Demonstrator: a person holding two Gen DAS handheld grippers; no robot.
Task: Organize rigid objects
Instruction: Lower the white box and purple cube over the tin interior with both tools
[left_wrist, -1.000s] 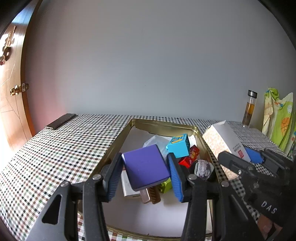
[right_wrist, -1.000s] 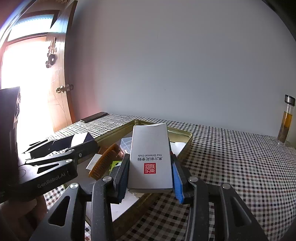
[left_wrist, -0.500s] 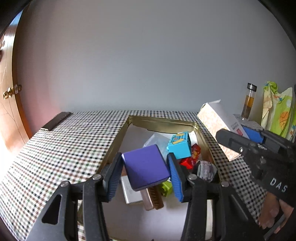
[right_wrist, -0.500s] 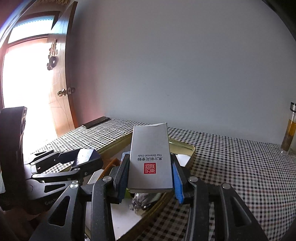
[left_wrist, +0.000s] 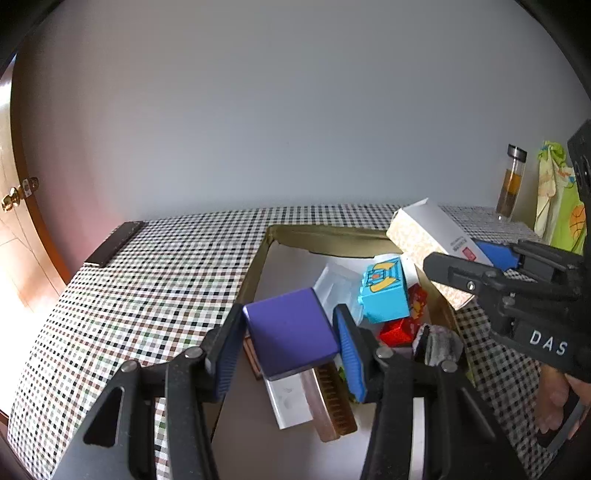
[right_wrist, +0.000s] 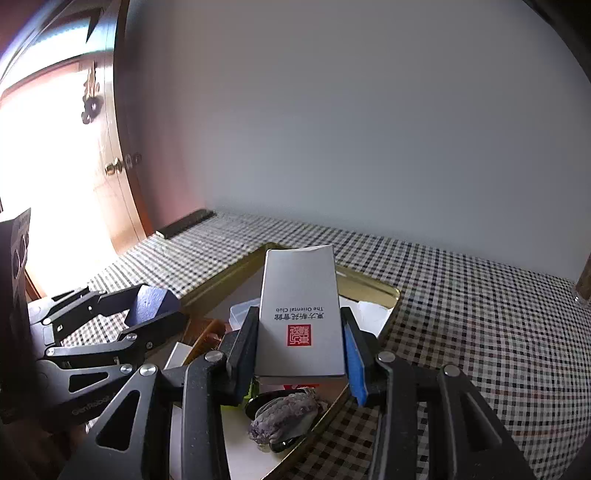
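My left gripper (left_wrist: 290, 332) is shut on a flat purple box (left_wrist: 290, 328), held above the left part of a gold metal tray (left_wrist: 314, 236). My right gripper (right_wrist: 299, 339) is shut on a white carton with a red seal (right_wrist: 300, 310), above the tray's (right_wrist: 369, 280) right side. In the left wrist view that carton (left_wrist: 428, 236) and the right gripper (left_wrist: 480, 266) show at the right. In the right wrist view the left gripper (right_wrist: 147, 314) and the purple box (right_wrist: 149, 302) show at the left. In the tray lie a cyan block (left_wrist: 384, 291), a red block (left_wrist: 399, 328), a brown comb (left_wrist: 332, 402) and a greyish lump (right_wrist: 284, 413).
The tray sits on a checked tablecloth (left_wrist: 147, 288). A dark flat bar (left_wrist: 114, 243) lies at the table's far left edge. A glass bottle (left_wrist: 511, 181) and a green patterned cloth (left_wrist: 557, 206) stand at the far right. A wooden door (right_wrist: 110, 166) is to the left.
Both grippers have moved while keeping their grips: the white carton has shifted right and up in the left wrist view, and the tray's contents have slid rightward under the purple box.
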